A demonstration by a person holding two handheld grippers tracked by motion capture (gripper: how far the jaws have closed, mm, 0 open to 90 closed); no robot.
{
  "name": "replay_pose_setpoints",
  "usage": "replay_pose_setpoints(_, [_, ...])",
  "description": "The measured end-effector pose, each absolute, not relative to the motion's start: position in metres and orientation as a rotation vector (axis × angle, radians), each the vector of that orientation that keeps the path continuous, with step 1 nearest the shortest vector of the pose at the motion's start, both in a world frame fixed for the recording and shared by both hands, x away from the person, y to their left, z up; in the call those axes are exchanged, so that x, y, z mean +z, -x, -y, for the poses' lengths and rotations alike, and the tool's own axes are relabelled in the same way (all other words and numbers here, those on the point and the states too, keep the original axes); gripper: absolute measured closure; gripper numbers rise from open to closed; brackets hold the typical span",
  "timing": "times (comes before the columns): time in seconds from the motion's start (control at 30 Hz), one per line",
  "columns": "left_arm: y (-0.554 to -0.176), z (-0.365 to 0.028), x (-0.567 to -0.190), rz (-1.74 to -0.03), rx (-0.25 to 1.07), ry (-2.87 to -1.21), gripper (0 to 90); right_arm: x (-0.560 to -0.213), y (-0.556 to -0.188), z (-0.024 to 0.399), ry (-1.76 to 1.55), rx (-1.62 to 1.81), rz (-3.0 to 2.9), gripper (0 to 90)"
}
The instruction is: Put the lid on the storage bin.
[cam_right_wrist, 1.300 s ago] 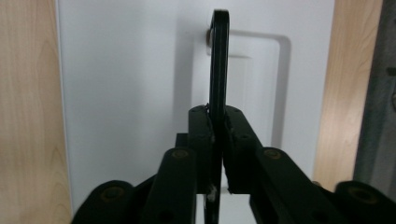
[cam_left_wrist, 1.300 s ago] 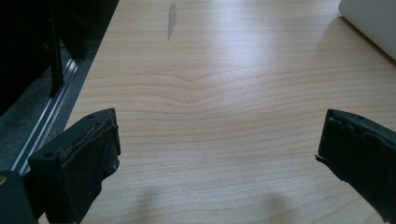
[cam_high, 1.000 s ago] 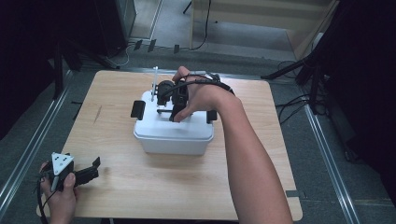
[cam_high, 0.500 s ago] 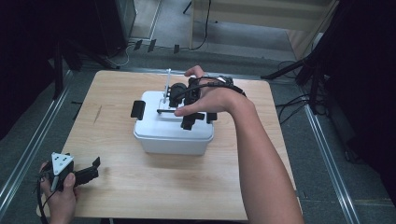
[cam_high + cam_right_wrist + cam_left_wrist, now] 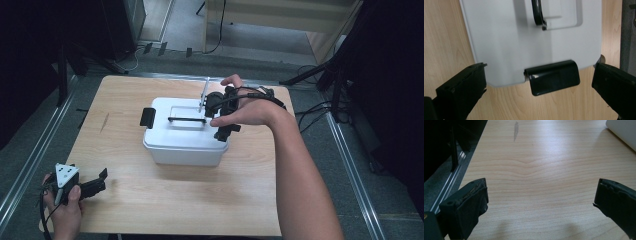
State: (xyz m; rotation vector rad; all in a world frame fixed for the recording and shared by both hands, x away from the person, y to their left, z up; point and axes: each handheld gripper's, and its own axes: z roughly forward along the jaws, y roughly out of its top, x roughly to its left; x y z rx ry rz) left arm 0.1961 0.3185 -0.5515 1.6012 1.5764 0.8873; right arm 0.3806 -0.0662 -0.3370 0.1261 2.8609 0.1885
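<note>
Hovering right tool (image 5: 537, 87) wide open over white box (image 5: 175, 137), black latch (image 5: 552, 76), no readable writing

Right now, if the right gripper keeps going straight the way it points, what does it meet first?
Most likely the black latch on the white box lid's edge, centred between the right gripper's open jaws. Depth is hard to judge.
</note>
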Motion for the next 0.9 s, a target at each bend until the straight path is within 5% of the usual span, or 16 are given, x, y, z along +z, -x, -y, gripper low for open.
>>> replay_pose_setpoints(0.9, [-0.196,-0.318,-0.552,-1.575,0.893,-1.597,0.0,-0.36,-0.367,0.129,-0.211,0.173,-2.863,0.0])
